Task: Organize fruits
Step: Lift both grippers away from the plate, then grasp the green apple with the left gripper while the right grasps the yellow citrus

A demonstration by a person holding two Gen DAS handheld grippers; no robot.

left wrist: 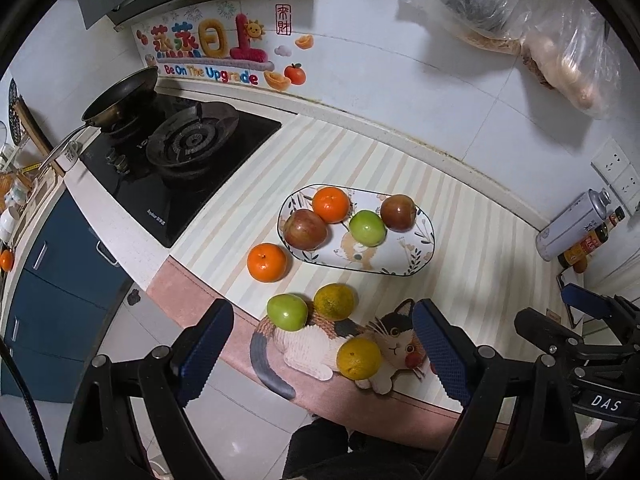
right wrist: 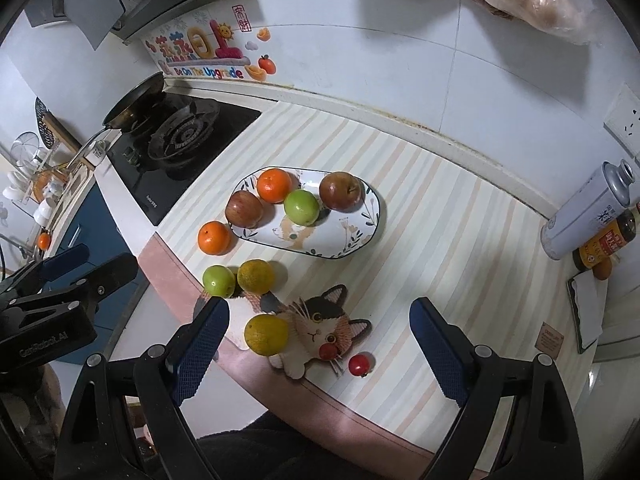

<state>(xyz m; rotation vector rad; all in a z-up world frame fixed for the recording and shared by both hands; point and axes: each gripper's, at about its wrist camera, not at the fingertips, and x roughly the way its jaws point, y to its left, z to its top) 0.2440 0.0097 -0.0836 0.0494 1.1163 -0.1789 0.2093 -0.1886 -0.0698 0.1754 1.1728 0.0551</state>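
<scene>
An oval patterned plate [left wrist: 416,258] [right wrist: 360,236] on the striped counter holds two red apples [left wrist: 305,229] [left wrist: 398,213], an orange [left wrist: 330,204] and a green apple [left wrist: 367,227]. Loose on the counter lie an orange [left wrist: 266,262] [right wrist: 214,237], a green apple [left wrist: 287,311] [right wrist: 218,280], two yellow-green citrus [left wrist: 334,301] [left wrist: 358,358] [right wrist: 256,276] [right wrist: 266,335] and two cherry tomatoes [right wrist: 361,364] [right wrist: 329,351]. My left gripper [left wrist: 322,354] and right gripper [right wrist: 320,350] are open and empty, above the counter's front edge.
A cat-shaped mat [left wrist: 320,340] [right wrist: 316,332] lies at the front edge. A gas hob [left wrist: 176,160] with a frying pan [left wrist: 120,98] is at the left. A white can [right wrist: 588,210] and sauce bottle [right wrist: 606,240] stand at the right. Plastic bags [left wrist: 540,28] hang above.
</scene>
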